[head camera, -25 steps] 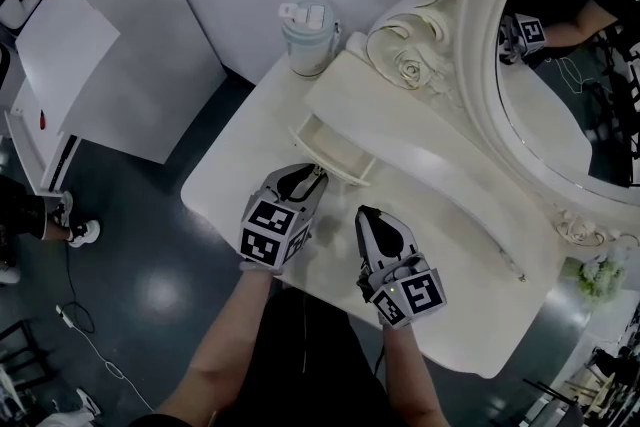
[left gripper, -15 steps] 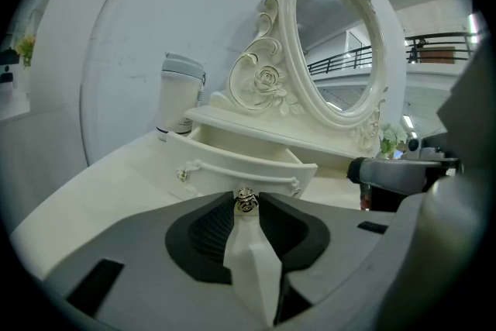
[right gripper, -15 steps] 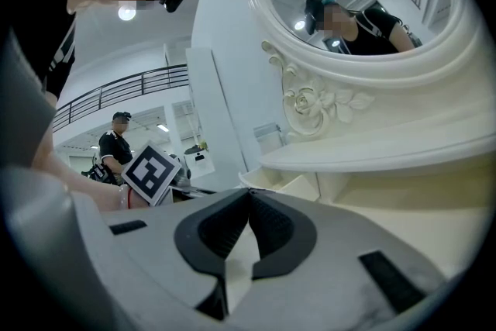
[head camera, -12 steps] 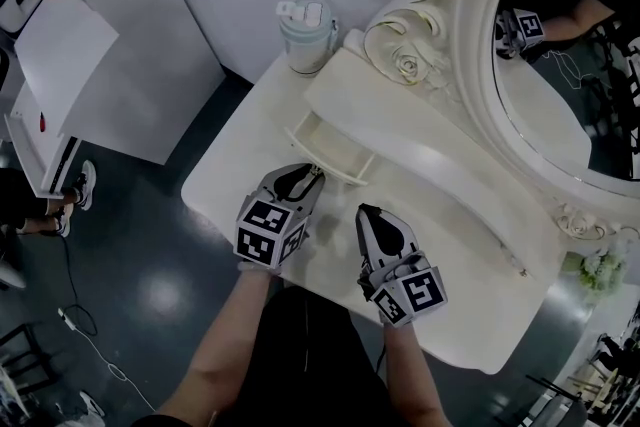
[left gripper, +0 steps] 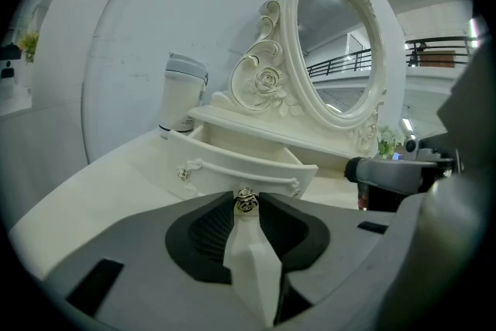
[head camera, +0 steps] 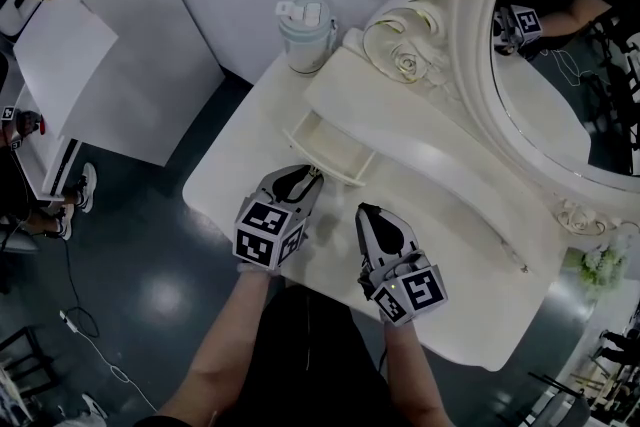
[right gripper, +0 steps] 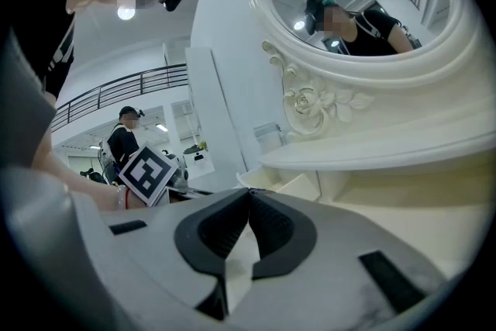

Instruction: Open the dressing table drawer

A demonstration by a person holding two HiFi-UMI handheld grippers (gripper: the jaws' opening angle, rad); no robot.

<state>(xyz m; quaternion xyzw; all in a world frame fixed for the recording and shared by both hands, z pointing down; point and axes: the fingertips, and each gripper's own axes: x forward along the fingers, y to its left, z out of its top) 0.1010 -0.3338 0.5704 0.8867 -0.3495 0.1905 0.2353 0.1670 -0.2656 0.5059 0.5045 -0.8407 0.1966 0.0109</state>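
Left gripper (head camera: 313,175) is pinching the knob (left gripper: 246,202) to pull the drawer (head camera: 331,148) out — right gripper (head camera: 364,213) is hovering closed, empty.

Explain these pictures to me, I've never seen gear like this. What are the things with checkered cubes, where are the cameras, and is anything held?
No robot here: a person holds a two-jaw tool in each hand; the checkered cubes are part of those tools. The head view comes from a camera on the person's head, looking down; each gripper view comes from a camera riding on that tool, looking along its jaws. Below is a white dressing table with an oval mirror, a lidded tumbler at the back and small flowers at the right. Its little drawer stands pulled open. The left hand-held gripper is closed on the drawer's metal knob. The right hand-held gripper has its jaws together, holding nothing.
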